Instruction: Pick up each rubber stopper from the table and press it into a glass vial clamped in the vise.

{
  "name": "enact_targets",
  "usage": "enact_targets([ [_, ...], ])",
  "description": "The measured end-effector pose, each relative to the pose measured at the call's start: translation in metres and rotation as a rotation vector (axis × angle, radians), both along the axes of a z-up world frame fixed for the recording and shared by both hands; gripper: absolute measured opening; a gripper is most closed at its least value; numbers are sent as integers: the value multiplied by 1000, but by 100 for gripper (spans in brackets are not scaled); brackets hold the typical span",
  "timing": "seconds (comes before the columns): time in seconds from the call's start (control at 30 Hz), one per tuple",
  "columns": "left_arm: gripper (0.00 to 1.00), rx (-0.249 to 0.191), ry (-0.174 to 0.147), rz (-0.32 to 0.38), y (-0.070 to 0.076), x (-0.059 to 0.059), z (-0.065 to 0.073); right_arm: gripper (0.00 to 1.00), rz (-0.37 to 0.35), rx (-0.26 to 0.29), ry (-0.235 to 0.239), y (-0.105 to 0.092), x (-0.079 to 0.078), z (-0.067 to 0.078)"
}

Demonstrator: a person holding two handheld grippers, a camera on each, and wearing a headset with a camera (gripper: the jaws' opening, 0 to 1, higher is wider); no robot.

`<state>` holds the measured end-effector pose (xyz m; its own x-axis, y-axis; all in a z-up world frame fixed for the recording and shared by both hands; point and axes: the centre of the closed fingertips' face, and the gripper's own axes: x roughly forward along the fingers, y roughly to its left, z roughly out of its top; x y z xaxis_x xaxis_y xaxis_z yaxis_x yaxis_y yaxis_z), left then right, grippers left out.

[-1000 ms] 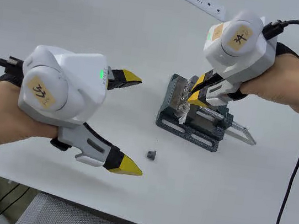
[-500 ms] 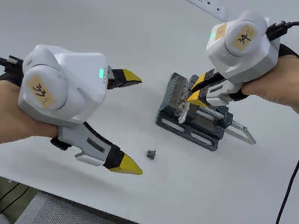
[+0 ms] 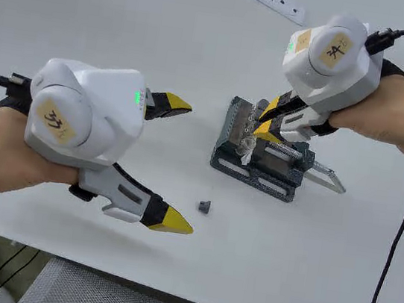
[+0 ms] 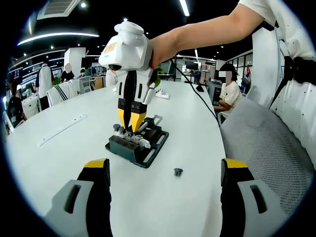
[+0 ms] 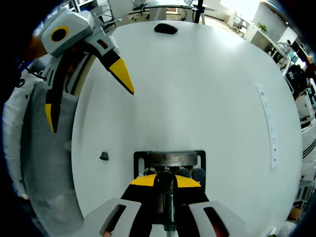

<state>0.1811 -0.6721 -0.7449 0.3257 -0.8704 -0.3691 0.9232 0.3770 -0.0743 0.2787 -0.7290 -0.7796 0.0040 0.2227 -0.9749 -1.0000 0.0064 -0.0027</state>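
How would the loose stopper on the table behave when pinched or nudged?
The stopper looks tiny and probably very light, so a nudge may skid it. Its seemingly round, stepped shape suggests it could roll if tipped.

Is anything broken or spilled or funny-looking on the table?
Nothing stands out. The vise sits flat on the table, and no spill shows. One small rubber stopper lies alone, apart from the vise, not yet picked up.

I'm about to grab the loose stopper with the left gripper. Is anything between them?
Nothing visible. Only bare table lies between the open left gripper and the loose rubber stopper; the vise stands beyond it, under the right gripper.
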Motion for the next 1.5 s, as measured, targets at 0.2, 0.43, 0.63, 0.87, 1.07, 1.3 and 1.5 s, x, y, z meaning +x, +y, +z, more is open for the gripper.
enact_targets([
  [0.2,92,-1,1,0,-1,0,0,9,-11,8,-6,-2,2,2],
  [0.43,92,0,3,-1,-1,0,-2,5,-21,34,-5,-3,1,8],
  [0.63,92,-3,2,1,-1,1,-3,3,-24,34,-2,-3,2,5],
  [0.87,92,0,5,0,-1,0,-6,3,-22,37,4,-2,0,1],
  [1.07,92,0,6,3,-1,0,-6,2,-21,37,3,-1,1,1],
  [1.3,92,2,7,4,0,0,-7,2,-12,34,1,-1,0,0],
  [1.5,92,-1,5,7,1,0,-5,2,12,21,-8,-1,2,0],
])
